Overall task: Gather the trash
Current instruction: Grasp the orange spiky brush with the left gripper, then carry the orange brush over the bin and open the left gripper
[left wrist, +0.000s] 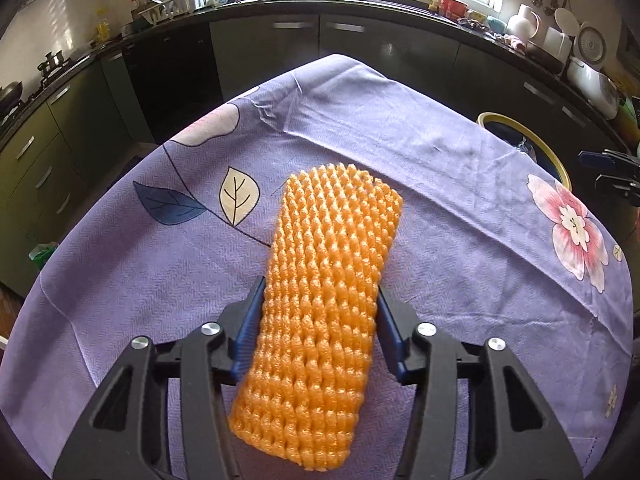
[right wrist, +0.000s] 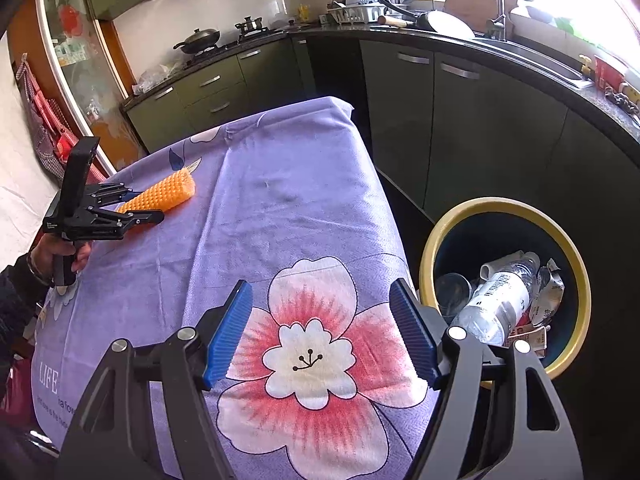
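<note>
On the purple tablecloth point(left wrist: 400, 152), left gripper point(left wrist: 320, 312) clamps orange foam net point(left wrist: 328, 280).
Only the right wrist view shows trash inside the bin point(right wrist: 576, 264); right gripper point(right wrist: 320, 332) fingers apart, empty.

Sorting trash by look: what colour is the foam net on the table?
Orange, with a bumpy mesh texture; the foam net shows best in the left wrist view.

Left gripper point(left wrist: 320, 316) at lower centre, blue pads point(left wrist: 251, 320) pressed against both sides of an orange foam net sleeve point(left wrist: 324, 292) lying on purple floral tablecloth point(left wrist: 460, 200). Yellow-rimmed bin point(left wrist: 524, 136) at right edge; kitchen counter point(left wrist: 360, 4) across top.
</note>
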Tool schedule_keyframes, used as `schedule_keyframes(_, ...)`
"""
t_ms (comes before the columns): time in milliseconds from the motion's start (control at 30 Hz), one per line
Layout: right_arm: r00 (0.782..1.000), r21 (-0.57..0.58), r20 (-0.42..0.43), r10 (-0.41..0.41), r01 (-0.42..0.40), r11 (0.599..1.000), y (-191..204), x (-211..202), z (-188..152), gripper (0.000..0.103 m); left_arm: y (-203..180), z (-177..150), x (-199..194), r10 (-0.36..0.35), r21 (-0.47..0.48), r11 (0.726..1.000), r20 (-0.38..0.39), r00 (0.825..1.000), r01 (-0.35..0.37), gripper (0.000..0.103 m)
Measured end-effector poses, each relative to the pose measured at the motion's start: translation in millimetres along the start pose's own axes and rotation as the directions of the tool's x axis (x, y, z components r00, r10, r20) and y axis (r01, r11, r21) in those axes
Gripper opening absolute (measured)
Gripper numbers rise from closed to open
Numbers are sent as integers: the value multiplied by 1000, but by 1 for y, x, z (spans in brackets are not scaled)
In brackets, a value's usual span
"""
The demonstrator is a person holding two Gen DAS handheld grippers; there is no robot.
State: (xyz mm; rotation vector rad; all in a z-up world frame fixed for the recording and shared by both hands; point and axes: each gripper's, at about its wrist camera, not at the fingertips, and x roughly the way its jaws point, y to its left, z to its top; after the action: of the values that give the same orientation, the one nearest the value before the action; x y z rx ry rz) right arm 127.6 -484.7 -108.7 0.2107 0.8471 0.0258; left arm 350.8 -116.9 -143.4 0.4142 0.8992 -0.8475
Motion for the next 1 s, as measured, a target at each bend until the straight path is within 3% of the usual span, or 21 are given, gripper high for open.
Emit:
schedule_keyframes(133,1000,-9,1,7,-7,1000,-1,-3,-2,70,0,-2,-11,4,-43,999,31,1000,-3,24)
schedule_keyframes(167,1000,-12,2,10,-10,1000,-1,-4,-3,70,-1,-2,-15,3,-53,999,38,999,-1,16)
schedule_keyframes(200,1000,-15,5,14,-14,1000,0,-7,-4,70,-4,-3,-18,4,-57,998,43,999,-2,14)
schedule_keyframes(333,1000,-29,24,15,-14,999,-2,-20,-6,70,-33,-3,-36,37,-32,999,62,997,-36,12)
schedule_keyframes(433,999,-43,33,-5,7,999,-8,-34,-11,70,-64,3,-52,24,-21,1000,76,997,-22,12)
schedule_keyframes(667,994,14,58,-91,90,996,-55,-80,-40,71,-172,40,-68,-98,38,995,84,992,95,12)
schedule_keyframes(833,985,117,99,-138,126,985,-107,-116,-69,74,-246,87,-38,-203,81,977,51,978,199,13)
schedule_keyframes(1000,979,197,126,-162,135,971,-153,-140,-96,74,-299,136,24,-256,103,960,-38,966,258,13)
